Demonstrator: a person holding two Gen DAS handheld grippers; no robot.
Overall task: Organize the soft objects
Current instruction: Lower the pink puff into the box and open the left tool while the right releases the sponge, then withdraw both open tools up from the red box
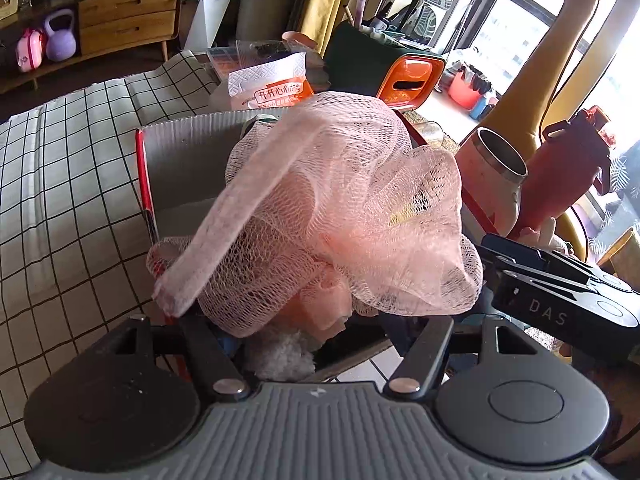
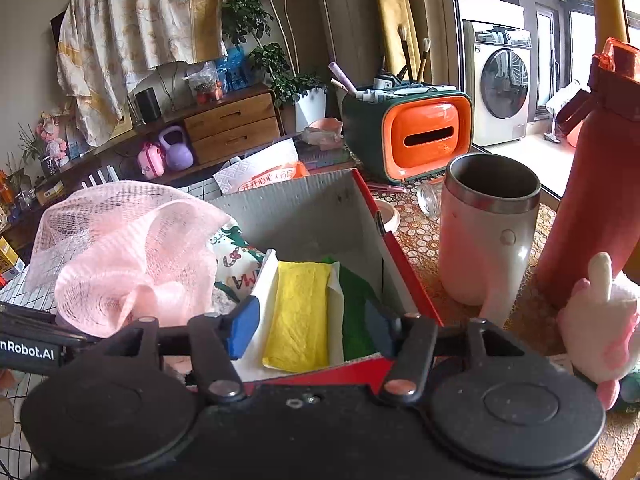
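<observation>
1. Right tongs [image 2: 308, 332] hang open and empty over the box's [image 2: 312, 208] near edge, above the yellow cloth [image 2: 298, 316] inside.
2. Left tongs [image 1: 316, 344] look parted; the pink mesh pouf [image 1: 340, 216] billows above the box's left side.
3. Risk: the springy pouf could roll out.
4. Farther right, the steel mug [image 2: 488, 232] could get knocked.

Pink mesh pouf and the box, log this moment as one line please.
pink mesh pouf: over box | left gripper: open | right gripper: open, empty | yellow cloth: in box
</observation>
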